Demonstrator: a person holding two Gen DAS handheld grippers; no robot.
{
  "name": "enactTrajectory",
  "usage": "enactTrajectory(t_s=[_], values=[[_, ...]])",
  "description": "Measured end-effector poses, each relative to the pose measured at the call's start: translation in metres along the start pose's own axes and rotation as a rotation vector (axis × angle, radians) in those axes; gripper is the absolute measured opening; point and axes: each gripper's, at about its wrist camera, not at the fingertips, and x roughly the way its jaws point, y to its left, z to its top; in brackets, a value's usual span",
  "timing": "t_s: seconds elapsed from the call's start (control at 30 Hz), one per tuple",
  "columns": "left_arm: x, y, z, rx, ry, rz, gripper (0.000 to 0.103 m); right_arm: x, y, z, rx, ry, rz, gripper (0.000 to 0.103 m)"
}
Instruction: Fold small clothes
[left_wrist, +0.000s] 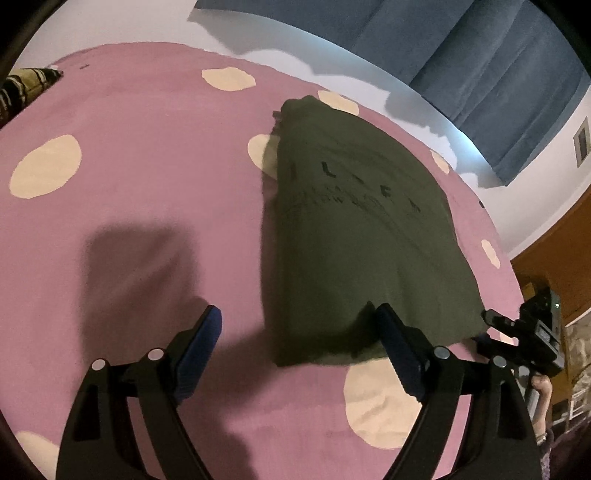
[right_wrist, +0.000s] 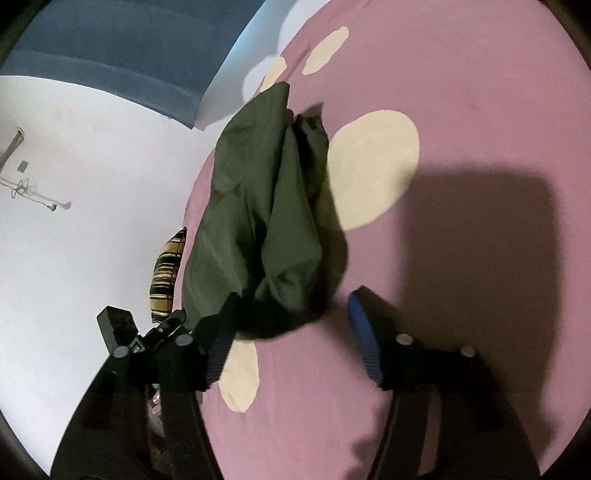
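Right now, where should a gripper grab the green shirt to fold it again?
Probably the green shirt is best pinched at its near bottom corner, coming in low from the near side. That edge lies flat on the pink sheet with open space before it.

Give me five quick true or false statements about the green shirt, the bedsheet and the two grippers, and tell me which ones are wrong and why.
1. The dark green shirt lies on a pink sheet with cream spots. True.
2. The left gripper is clamped shut on the shirt. False: its jaws stand wide open, with nothing pinched between them.
3. The shirt bears dark lettering. True.
4. The right gripper is shut tight. False: its jaws are apart, and the near end of the shirt lies just beyond them.
5. A red curtain hangs behind the bed. False: it is blue.
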Motion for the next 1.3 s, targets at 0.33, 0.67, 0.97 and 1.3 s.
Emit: enactTrajectory(t_s=[0.33, 0.67, 0.97, 1.3], values=[[-0.028, -0.025, -0.039, 0.107, -0.063, 0.190, 0.084, -0.018, 0.021, -0.047, -0.105, -0.037, -0.141, 0.084], [-0.055, -0.044, -0.063, 0.126, -0.166, 0.304, 0.086, -0.005, 0.053, -0.087, -0.315, -0.105, -0.401, 0.093], [-0.061, -0.056, -0.077, 0.166, -0.227, 0.377, 0.086, 0.006, 0.069, -0.103, -0.396, -0.137, -0.530, 0.094], [-0.058, -0.065, -0.083, 0.198, -0.236, 0.394, 0.086, 0.006, 0.077, -0.108, -0.434, -0.162, -0.554, 0.094]])
